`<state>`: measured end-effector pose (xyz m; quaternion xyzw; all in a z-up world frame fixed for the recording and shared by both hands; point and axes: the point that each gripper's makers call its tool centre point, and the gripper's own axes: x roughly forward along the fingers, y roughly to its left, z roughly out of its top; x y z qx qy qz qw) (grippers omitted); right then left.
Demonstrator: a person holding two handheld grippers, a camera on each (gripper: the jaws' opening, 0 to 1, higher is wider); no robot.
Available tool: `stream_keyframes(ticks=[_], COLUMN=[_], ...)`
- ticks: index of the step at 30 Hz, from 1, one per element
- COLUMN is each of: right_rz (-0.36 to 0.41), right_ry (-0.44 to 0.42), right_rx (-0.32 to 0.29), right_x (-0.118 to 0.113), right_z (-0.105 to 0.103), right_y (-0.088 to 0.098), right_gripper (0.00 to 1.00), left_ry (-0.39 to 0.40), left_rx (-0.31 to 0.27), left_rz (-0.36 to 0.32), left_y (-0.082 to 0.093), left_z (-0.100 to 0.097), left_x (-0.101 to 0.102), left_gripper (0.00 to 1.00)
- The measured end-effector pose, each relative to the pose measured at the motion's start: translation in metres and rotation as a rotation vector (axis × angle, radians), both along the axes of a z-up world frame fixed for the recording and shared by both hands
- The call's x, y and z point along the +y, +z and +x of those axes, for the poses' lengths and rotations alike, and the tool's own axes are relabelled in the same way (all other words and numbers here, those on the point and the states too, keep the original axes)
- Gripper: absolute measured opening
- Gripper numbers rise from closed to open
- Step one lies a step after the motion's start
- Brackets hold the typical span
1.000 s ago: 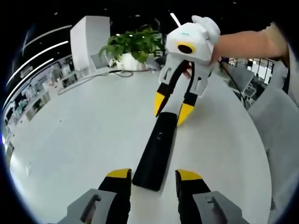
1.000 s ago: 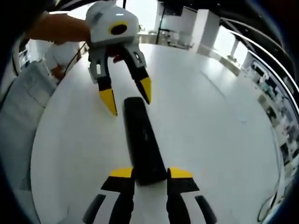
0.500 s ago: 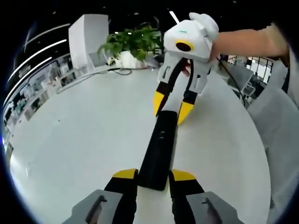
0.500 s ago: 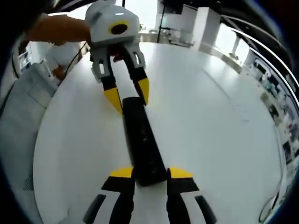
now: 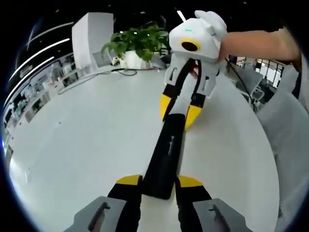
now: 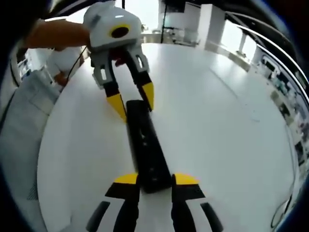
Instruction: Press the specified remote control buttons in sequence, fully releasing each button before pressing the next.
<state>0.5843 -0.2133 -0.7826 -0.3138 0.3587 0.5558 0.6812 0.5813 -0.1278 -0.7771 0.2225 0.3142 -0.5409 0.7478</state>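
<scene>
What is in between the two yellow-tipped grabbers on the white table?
The black remote control lies between them. In the left gripper view, the left hand-held gripper clasps its near end and the right hand-held gripper meets its far end.

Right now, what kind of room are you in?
Probably a big open office or showroom: a round white table, a potted plant with a cable beside it, and shelves along the far wall.

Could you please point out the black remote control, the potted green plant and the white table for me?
Long black remote control (image 5: 166,154): left gripper view, middle of its top face.
Potted green plant (image 5: 137,41): left gripper view, on its leaves.
Round white table (image 5: 91,130): left gripper view, bare surface beside the remote.
</scene>
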Motion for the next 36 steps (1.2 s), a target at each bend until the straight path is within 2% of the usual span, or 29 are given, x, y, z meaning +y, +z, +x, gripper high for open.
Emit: stream_keyframes(ticks=[23, 36], right_rz=[-0.031, -0.031], right_ry=[0.045, 0.049], right_rx=[-0.026, -0.033], right_x=[-0.0017, -0.0042], right_z=[-0.0044, -0.0084], right_y=[0.0006, 0.0032], right_gripper=[0.2, 0.2], left_ry=[-0.059, -0.071], left_rx=[-0.027, -0.04], left_rz=[0.045, 0.046], left_y=[0.0008, 0.0044], left_z=[-0.0058, -0.0069], left_x=[-0.0034, -0.0043], left_gripper=[0.25, 0.25])
